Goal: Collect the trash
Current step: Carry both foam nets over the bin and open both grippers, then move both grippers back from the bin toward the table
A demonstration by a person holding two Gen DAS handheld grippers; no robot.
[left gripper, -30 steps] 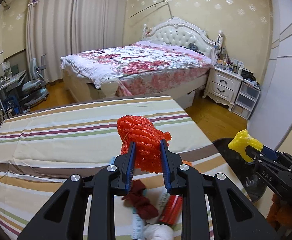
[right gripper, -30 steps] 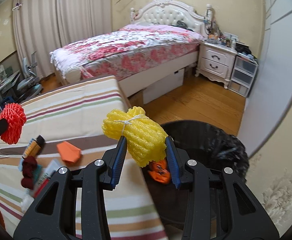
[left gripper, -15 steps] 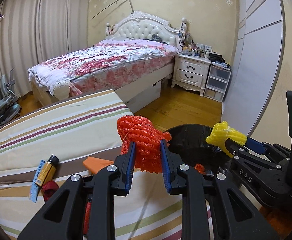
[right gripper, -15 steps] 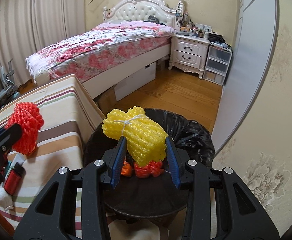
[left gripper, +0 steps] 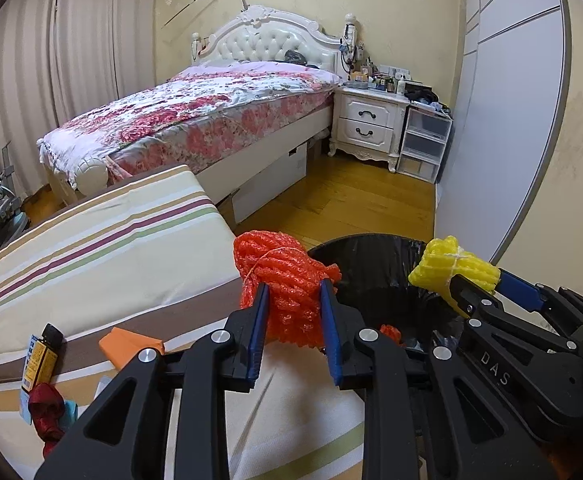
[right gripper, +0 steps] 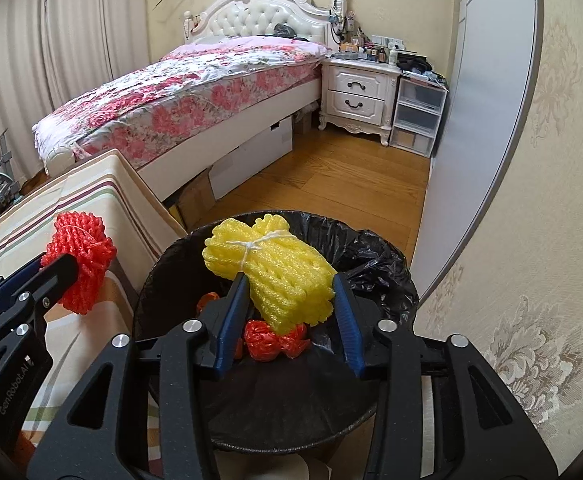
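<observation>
- Over the black-lined bin [right gripper: 375,256]: right gripper [right gripper: 287,300], jaws just opening, yellow foam net [right gripper: 275,268] between them, left pad touching.
- Beside it: left gripper [left gripper: 293,308] clamped on orange foam net [left gripper: 287,280].

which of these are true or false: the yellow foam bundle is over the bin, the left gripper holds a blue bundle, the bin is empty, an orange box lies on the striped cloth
1. The yellow foam bundle is over the bin. True: it sits between the fingers of the right gripper, which have just been opening, above the black liner.
2. The left gripper holds a blue bundle. False: it is shut on a red foam bundle; only the finger pads are blue.
3. The bin is empty. False: crumpled red-orange trash already lies inside.
4. An orange box lies on the striped cloth. True: it rests near the cloth's brown stripe.
</observation>
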